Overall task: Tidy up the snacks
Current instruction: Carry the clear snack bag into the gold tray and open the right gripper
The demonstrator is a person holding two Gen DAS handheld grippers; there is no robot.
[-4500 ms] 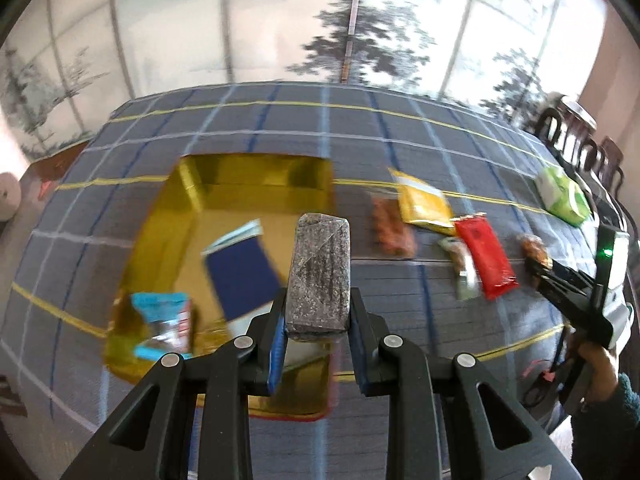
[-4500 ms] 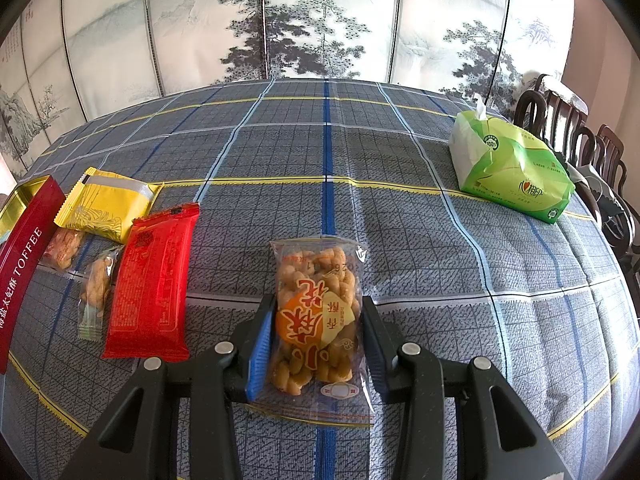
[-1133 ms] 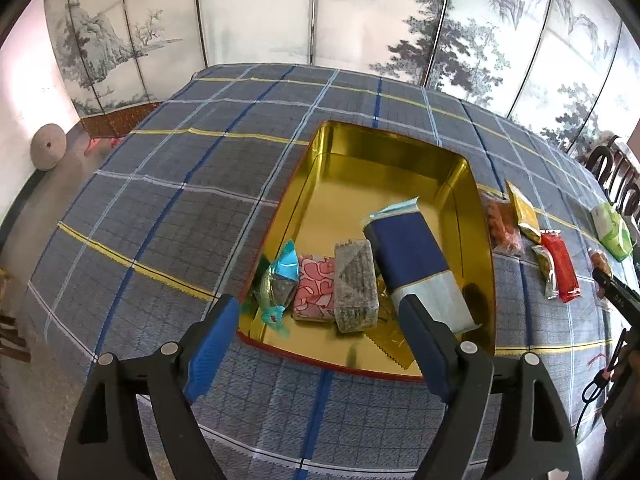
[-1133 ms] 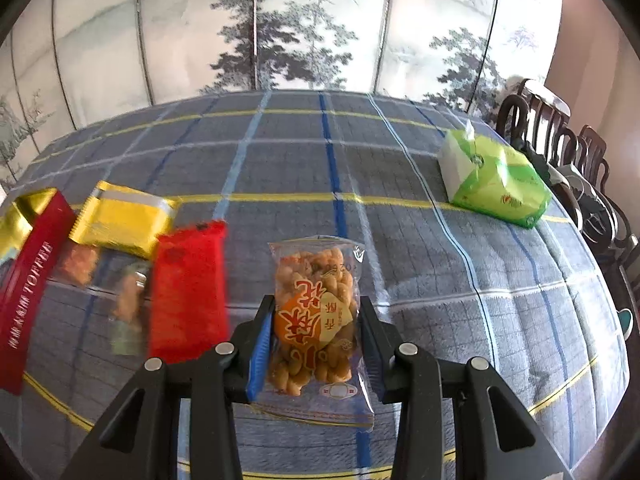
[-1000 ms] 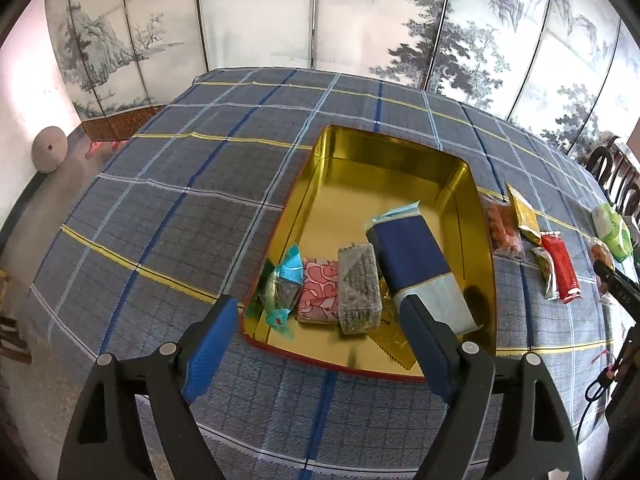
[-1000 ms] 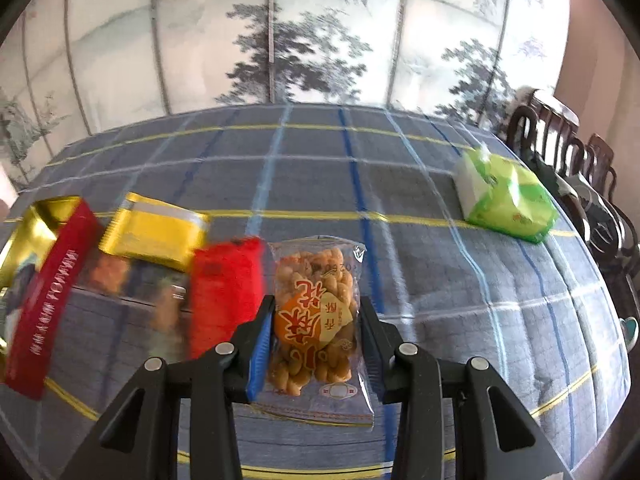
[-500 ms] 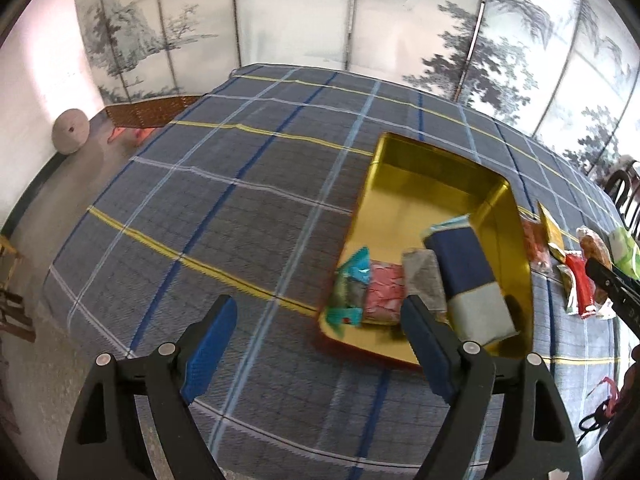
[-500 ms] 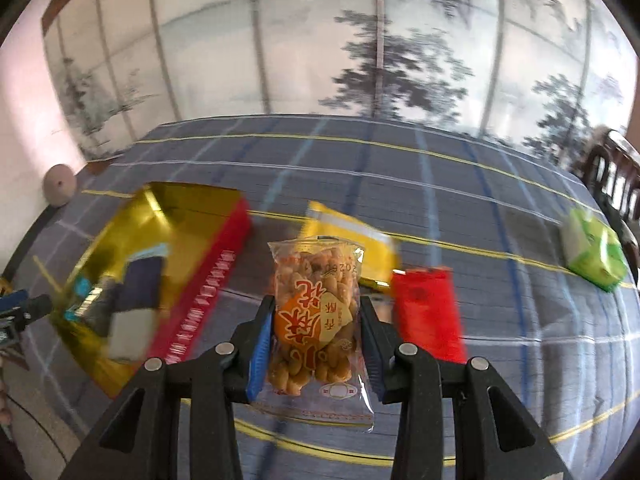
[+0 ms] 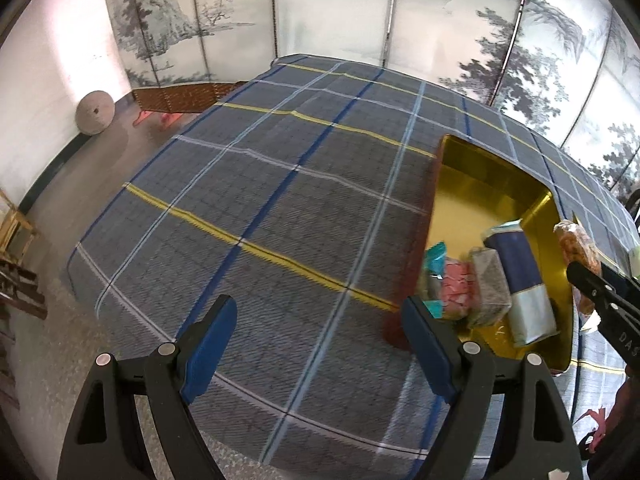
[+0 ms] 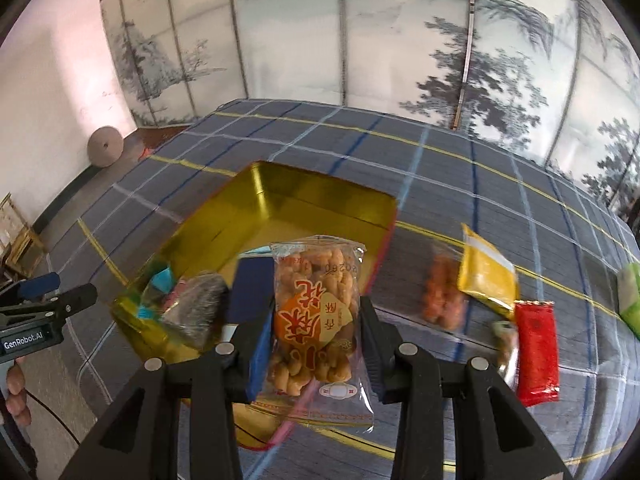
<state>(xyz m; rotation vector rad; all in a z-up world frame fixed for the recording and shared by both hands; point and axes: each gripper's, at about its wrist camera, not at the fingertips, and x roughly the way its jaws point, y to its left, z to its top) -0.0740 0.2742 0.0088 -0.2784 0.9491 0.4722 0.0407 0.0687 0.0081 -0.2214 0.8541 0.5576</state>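
Observation:
My right gripper (image 10: 310, 344) is shut on a clear bag of fried snacks (image 10: 314, 312) and holds it above the near right side of the gold tin (image 10: 320, 204). The tin holds a blue and white pack (image 9: 520, 272), a grey wrapped bar (image 9: 490, 286), a pink packet (image 9: 454, 286) and a teal candy (image 9: 434, 254). My left gripper (image 9: 320, 350) is open and empty over bare tablecloth, left of the tin (image 9: 480, 168). The right gripper with its bag (image 9: 576, 246) shows at the left wrist view's right edge.
On the plaid tablecloth (image 10: 440, 160) right of the tin lie an orange snack bag (image 10: 442, 296), a yellow packet (image 10: 486, 272), a red packet (image 10: 536, 336) and a green tissue pack (image 10: 630, 296). The table's left edge drops to the floor (image 9: 60, 208). A painted screen stands behind.
My right gripper has carried the snack bag left from the loose packets to above the tin. My left gripper, open since it released the grey bar, has drawn away leftward from the tin.

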